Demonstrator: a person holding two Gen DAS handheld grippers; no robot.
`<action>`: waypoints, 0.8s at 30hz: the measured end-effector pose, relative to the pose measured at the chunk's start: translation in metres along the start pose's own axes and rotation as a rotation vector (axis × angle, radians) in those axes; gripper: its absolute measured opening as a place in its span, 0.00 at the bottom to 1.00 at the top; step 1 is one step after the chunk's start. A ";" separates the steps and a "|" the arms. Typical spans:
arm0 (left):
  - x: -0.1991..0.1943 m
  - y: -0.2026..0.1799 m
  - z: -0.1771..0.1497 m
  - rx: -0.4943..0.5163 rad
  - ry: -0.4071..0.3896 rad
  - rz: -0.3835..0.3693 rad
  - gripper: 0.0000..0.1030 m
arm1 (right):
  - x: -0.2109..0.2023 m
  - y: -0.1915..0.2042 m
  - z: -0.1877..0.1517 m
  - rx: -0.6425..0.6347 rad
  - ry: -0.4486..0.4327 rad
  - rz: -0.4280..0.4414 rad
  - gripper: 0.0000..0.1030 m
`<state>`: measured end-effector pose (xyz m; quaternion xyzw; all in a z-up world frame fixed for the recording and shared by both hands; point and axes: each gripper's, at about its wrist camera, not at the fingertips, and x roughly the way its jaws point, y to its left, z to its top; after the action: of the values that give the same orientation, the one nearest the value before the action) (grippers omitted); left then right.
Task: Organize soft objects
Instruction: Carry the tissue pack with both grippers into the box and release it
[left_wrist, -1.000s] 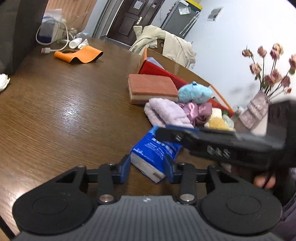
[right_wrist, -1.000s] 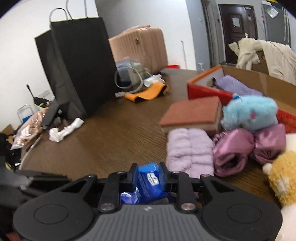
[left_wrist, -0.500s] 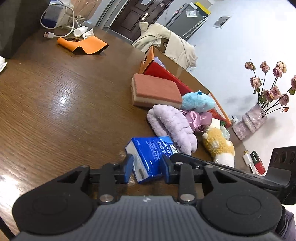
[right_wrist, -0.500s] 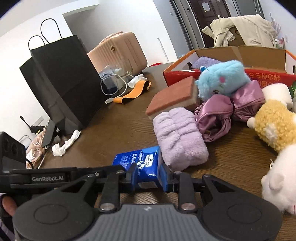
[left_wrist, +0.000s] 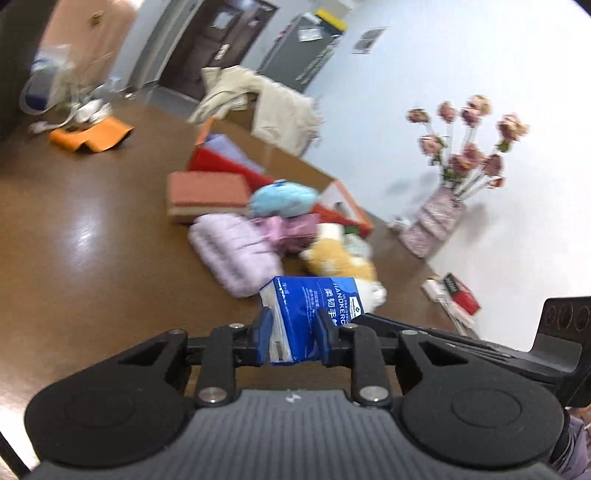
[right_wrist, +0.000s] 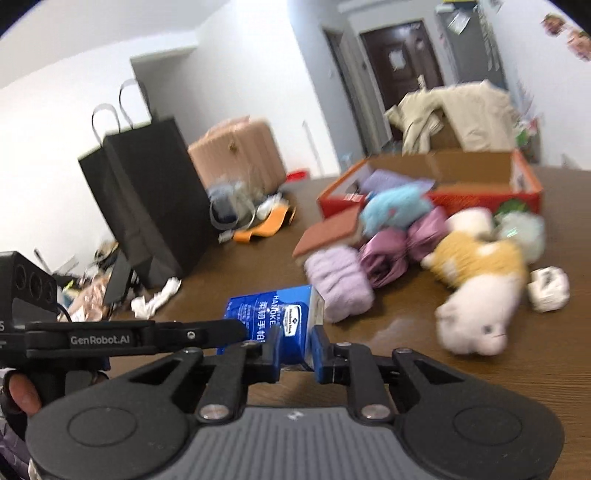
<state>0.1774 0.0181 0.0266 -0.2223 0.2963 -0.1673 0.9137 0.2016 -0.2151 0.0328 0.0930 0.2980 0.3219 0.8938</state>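
Tissue pack (left_wrist: 312, 314), blue, is pinched from both ends: left gripper (left_wrist: 291, 336) grasps one end, right gripper (right_wrist: 293, 349) grasps the other. Both grippers' jaws have just been closing w/ the pack between them. A sec ago it lay on the bench (left_wrist: 92, 258); now it looks lifted, so I think it's ready to go to the red box (right_wrist: 480, 192).

Just past it sit the purple towel (left_wrist: 236, 251), pink cloth (left_wrist: 291, 229), blue plush (left_wrist: 282, 199) & yellow plush (left_wrist: 340, 258).

Left view shows a flower vase (left_wrist: 432, 221); right view doesn't. Right view shows a black bag (right_wrist: 147, 199), white plush (right_wrist: 476, 314) & the box's inside.
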 end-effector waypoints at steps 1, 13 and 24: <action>0.002 -0.008 0.003 0.016 -0.003 -0.012 0.25 | -0.009 -0.003 0.001 0.004 -0.019 -0.012 0.16; 0.116 -0.080 0.116 0.163 -0.012 -0.169 0.25 | -0.041 -0.083 0.093 0.008 -0.217 -0.163 0.14; 0.328 -0.056 0.255 0.090 0.149 -0.146 0.24 | 0.090 -0.226 0.257 0.093 -0.052 -0.273 0.14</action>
<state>0.5767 -0.0938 0.0871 -0.1892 0.3387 -0.2628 0.8834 0.5265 -0.3270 0.1163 0.1011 0.2991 0.1807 0.9315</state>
